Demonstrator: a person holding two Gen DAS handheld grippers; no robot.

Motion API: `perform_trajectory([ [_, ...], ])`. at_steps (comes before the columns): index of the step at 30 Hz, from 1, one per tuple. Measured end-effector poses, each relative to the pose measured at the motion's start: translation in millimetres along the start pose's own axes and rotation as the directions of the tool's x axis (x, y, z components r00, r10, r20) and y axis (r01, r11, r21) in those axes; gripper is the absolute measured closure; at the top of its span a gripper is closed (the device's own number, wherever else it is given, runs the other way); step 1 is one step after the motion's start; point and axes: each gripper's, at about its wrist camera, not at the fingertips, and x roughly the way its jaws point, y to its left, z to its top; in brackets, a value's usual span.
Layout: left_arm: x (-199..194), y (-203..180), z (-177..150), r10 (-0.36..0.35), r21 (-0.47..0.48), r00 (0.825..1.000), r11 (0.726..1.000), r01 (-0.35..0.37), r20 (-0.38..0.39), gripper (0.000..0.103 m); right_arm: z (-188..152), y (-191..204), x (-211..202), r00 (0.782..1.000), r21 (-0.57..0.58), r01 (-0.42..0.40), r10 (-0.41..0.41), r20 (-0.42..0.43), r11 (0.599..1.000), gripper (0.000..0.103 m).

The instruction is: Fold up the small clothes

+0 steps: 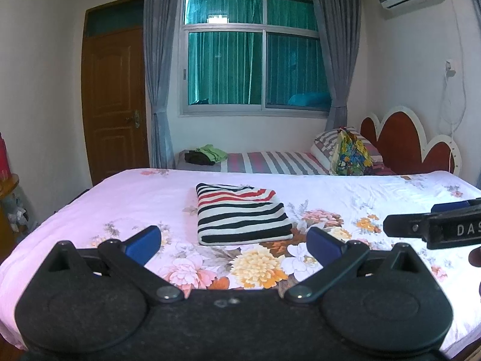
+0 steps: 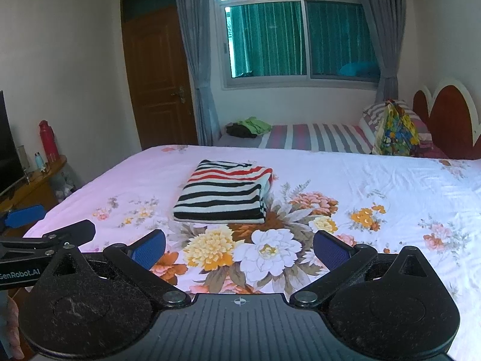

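Note:
A folded striped garment [image 1: 240, 215], white with black and red stripes, lies flat on the floral bedsheet [image 1: 120, 198] in the middle of the bed. It also shows in the right wrist view [image 2: 224, 195]. My left gripper [image 1: 234, 242] is open and empty, held above the near edge of the bed, short of the garment. My right gripper [image 2: 239, 248] is open and empty, also near the bed's front edge. The right gripper shows at the right edge of the left wrist view [image 1: 433, 225]. The left gripper shows at the left edge of the right wrist view [image 2: 45, 228].
A second bed [image 1: 270, 162] with a striped sheet stands behind, holding a dark and green clothes pile [image 1: 207, 154], a pillow and a colourful bag [image 1: 350, 153]. A red headboard [image 1: 402, 144] is at right. A wooden side table [image 2: 36, 180] with a red bottle [image 2: 48, 141] is at left.

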Motion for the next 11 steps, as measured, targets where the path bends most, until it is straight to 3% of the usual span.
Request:
perform_trajectory([
  [5,0.9,3.6,-1.9,0.014,-0.017,1.000,1.000,-0.014,-0.005,0.002,0.1,1.0,2.0,1.000,-0.006,-0.006,0.006,-0.002,1.000,0.000],
  [11,-0.9,7.2,-0.6,-0.021,-0.011,1.000,1.000,0.021,0.007,0.002,0.4,3.6,5.5,1.000,-0.011,-0.017,0.016,-0.003,1.000,0.000],
])
